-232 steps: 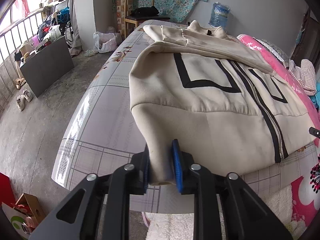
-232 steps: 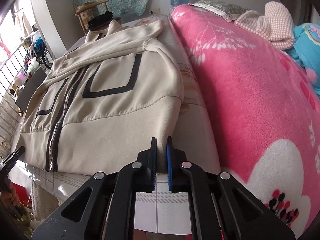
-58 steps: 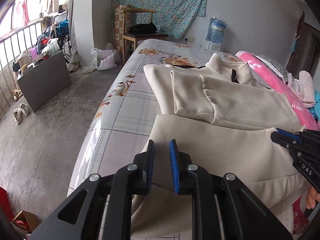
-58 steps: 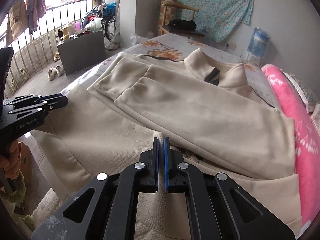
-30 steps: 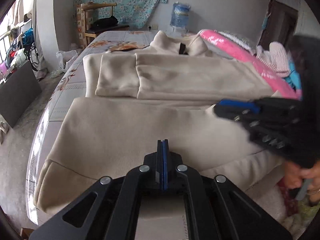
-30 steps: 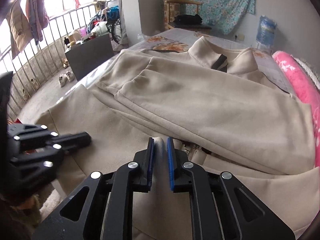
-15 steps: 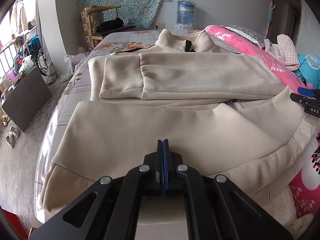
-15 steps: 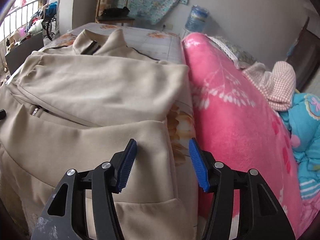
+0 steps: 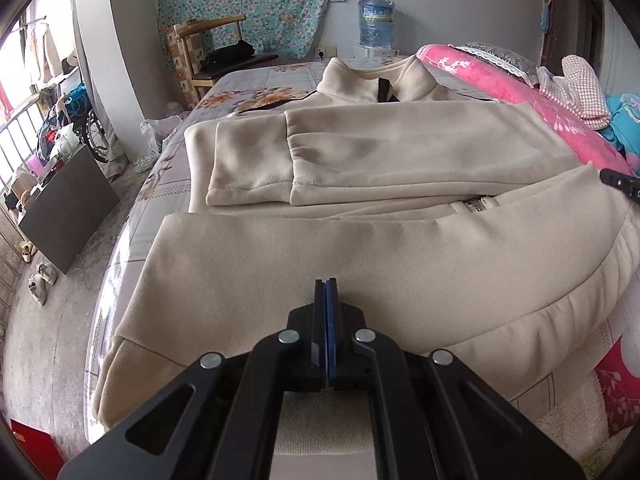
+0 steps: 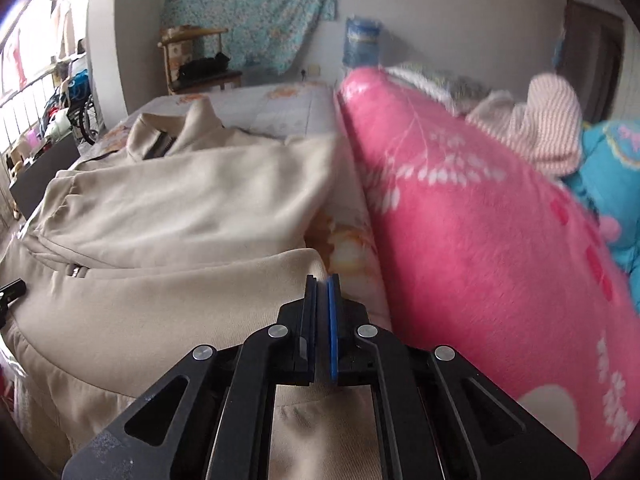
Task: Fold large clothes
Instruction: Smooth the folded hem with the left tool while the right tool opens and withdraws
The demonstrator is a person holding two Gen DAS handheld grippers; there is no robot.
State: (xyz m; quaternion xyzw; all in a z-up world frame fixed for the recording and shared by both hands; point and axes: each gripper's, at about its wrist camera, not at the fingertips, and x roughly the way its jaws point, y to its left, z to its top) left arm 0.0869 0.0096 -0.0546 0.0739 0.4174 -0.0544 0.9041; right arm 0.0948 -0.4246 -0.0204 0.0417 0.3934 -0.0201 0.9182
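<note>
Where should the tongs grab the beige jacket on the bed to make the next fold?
Probably the ribbed bottom band of the jacket, one corner per hand, coming in from the near edge of the bed. That hem hangs free over the edge, and the sleeves already lie folded across the chest.

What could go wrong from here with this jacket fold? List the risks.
1. The hem hangs past the bed edge; the folded half could slide off.
2. The right gripper is shut at the jacket's corner beside the pink blanket, which could snag.
3. Folded sleeves lie loose and may shift.
</note>
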